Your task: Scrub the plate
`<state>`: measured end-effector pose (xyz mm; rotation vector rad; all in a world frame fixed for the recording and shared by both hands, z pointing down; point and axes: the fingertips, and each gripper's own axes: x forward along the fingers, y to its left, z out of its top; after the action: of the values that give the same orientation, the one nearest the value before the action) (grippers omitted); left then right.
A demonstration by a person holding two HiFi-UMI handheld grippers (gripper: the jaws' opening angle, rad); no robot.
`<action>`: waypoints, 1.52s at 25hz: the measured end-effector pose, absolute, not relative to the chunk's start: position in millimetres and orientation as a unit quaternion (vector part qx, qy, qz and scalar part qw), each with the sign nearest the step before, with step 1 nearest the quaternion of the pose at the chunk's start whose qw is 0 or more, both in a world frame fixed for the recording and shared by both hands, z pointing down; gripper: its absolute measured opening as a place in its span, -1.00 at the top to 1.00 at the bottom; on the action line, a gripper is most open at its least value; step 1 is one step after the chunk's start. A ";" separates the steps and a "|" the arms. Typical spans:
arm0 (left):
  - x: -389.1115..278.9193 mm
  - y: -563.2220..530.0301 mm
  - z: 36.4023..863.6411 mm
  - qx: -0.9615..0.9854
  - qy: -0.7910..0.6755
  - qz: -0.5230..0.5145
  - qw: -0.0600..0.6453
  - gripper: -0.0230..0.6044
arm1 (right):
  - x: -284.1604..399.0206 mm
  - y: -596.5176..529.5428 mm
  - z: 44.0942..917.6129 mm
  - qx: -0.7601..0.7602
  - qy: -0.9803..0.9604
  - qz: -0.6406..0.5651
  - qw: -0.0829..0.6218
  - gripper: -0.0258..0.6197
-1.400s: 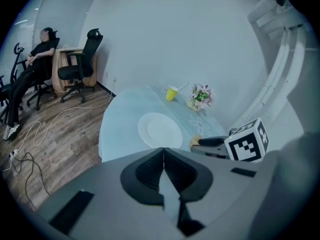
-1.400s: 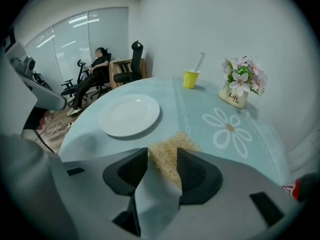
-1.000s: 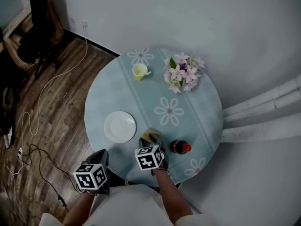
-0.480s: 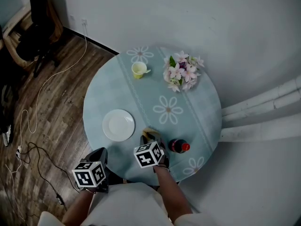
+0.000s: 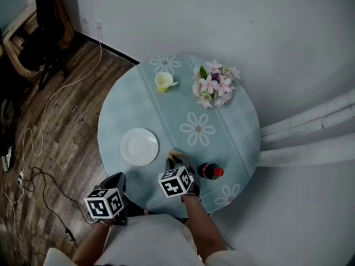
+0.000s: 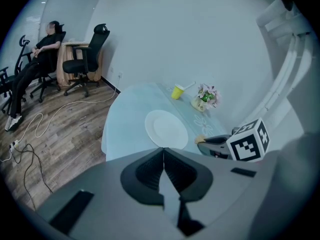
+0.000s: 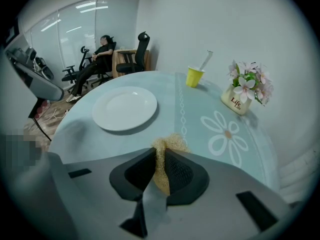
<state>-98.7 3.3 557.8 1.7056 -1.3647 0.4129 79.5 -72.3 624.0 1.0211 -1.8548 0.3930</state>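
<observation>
Right gripper (image 7: pixel 161 159) has just been squeezing its jaws in and is now pinching the golden scrub pad (image 7: pixel 171 143). The white plate (image 7: pixel 125 108) sits just ahead of it, off to its left, untouched. Left gripper (image 6: pixel 163 154) is clamped shut, empty, with the plate straight ahead of it.
</observation>
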 end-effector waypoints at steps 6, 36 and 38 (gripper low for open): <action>-100.4 1.4 557.6 0.688 -0.548 0.159 0.448 0.89 | 79.8 -73.0 621.3 0.418 -0.758 0.174 0.469 0.73; -123.4 -61.0 593.1 0.643 -0.499 0.093 0.573 0.89 | 78.4 -92.4 539.8 0.510 -0.758 0.188 0.360 0.74; -126.8 -67.4 596.3 0.635 -0.497 0.087 0.586 0.89 | 79.0 -91.6 541.4 0.513 -0.755 0.193 0.362 0.74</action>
<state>-126.8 -67.4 596.3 1.4796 -1.1579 0.2030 79.0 -91.6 541.4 1.3205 -1.9438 0.4960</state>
